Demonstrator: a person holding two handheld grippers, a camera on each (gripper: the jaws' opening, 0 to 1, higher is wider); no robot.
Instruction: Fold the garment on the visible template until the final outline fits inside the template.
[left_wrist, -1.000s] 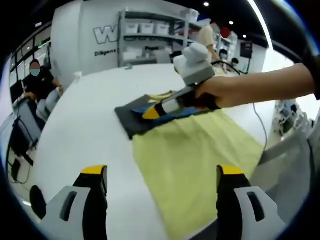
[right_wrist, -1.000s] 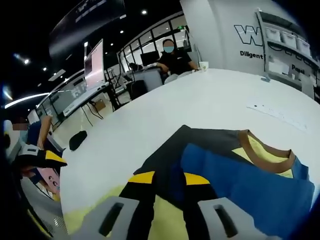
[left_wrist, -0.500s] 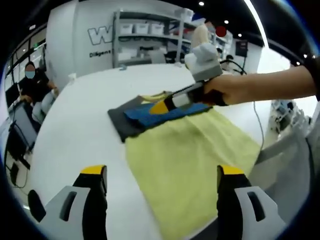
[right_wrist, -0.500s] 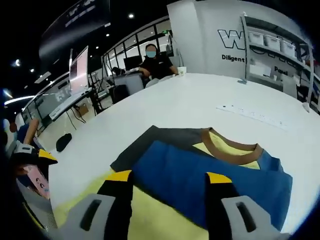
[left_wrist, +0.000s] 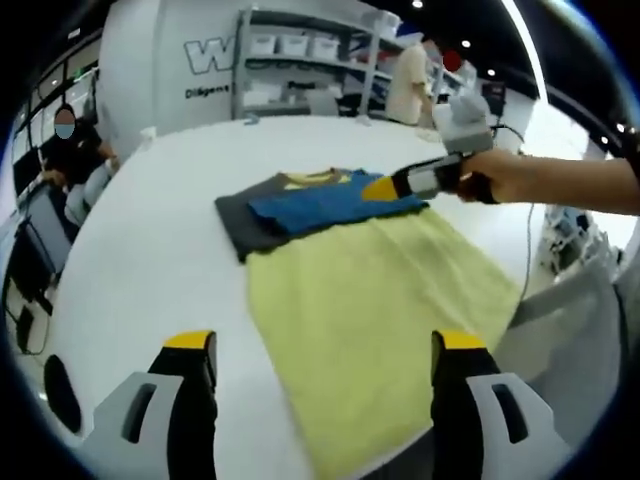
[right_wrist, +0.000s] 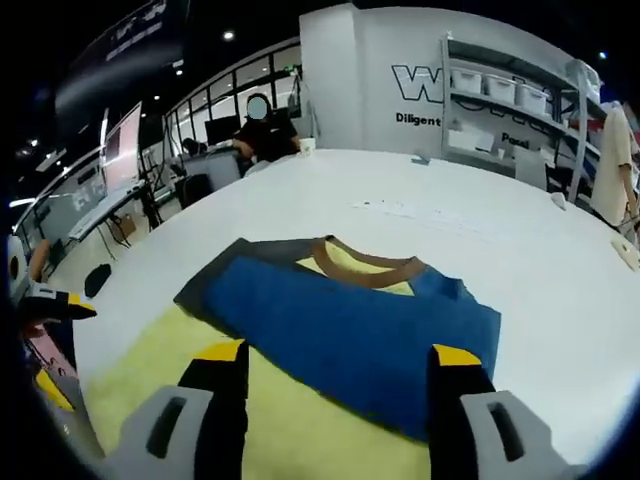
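A yellow garment (left_wrist: 370, 290) lies flat on the white table (left_wrist: 150, 260). Its far end is folded over, showing a blue panel (left_wrist: 320, 210), a grey part (left_wrist: 240, 225) and a brown collar (right_wrist: 365, 270). My left gripper (left_wrist: 322, 345) hovers open over the near edge of the yellow cloth, holding nothing. From the right, a hand brings my right gripper (left_wrist: 385, 187) to the right edge of the blue fold. In the right gripper view that gripper (right_wrist: 338, 355) is open just above the blue panel (right_wrist: 350, 320), with the yellow cloth (right_wrist: 150, 360) below left.
Shelves with white bins (left_wrist: 300, 60) line the far wall. One person sits at a desk (left_wrist: 65, 150) beyond the table's left side, another stands at the back (left_wrist: 410, 80). A thin paper strip (right_wrist: 430, 215) lies on the table beyond the collar. The table edge (left_wrist: 530, 290) runs close on the right.
The right gripper was shut on the blue cloth, then opened, let it go and drew back to the right. The blue fold now lies flat. Both cameras shifted a little.
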